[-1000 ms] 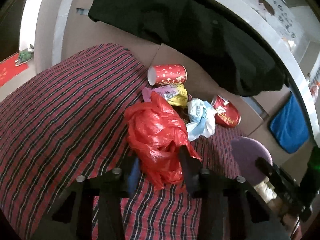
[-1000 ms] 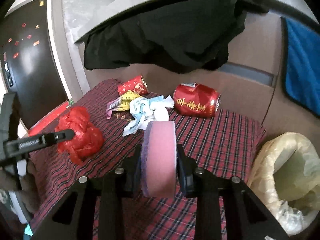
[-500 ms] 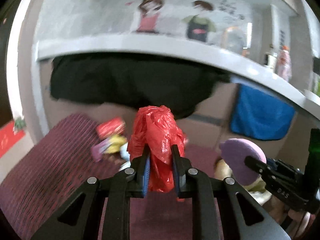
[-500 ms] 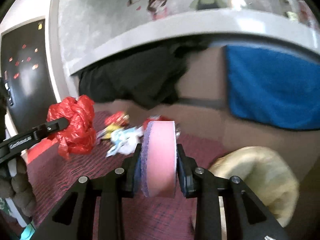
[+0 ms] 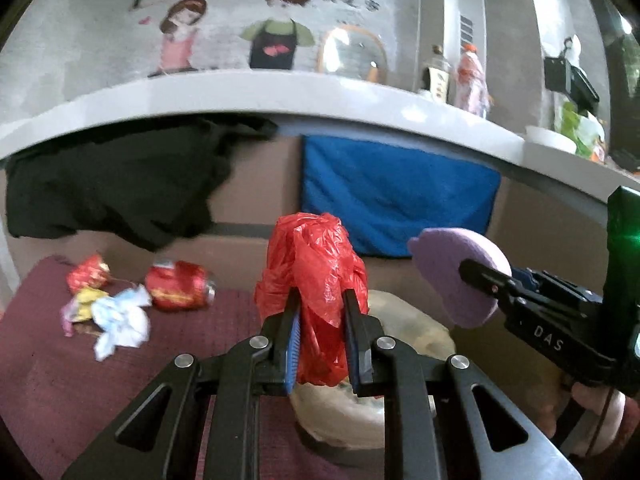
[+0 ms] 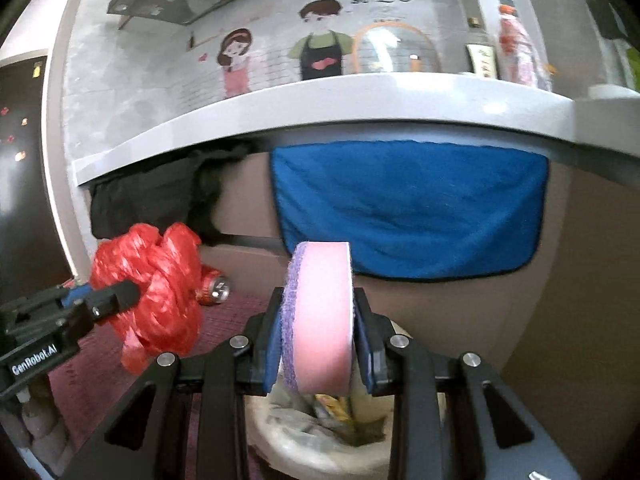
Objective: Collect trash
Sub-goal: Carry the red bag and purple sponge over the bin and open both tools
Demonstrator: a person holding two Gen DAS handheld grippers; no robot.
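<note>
My left gripper (image 5: 320,312) pinches the red bag (image 5: 316,280); my right gripper (image 6: 318,320) pinches the sponge (image 6: 320,316). Both hang above the bin (image 6: 288,436). Cans (image 5: 180,284) and wrappers (image 5: 116,320) lie far left.

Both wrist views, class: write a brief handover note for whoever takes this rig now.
Left gripper: shut on the red bag, lifted.
Right gripper: shut on the sponge, above the lined bin.
On the cloth: two cans, yellow wrapper, white-blue wrapper.
Done: both pieces picked up.
Left: drop both into the bin, then collect the other four.
</note>
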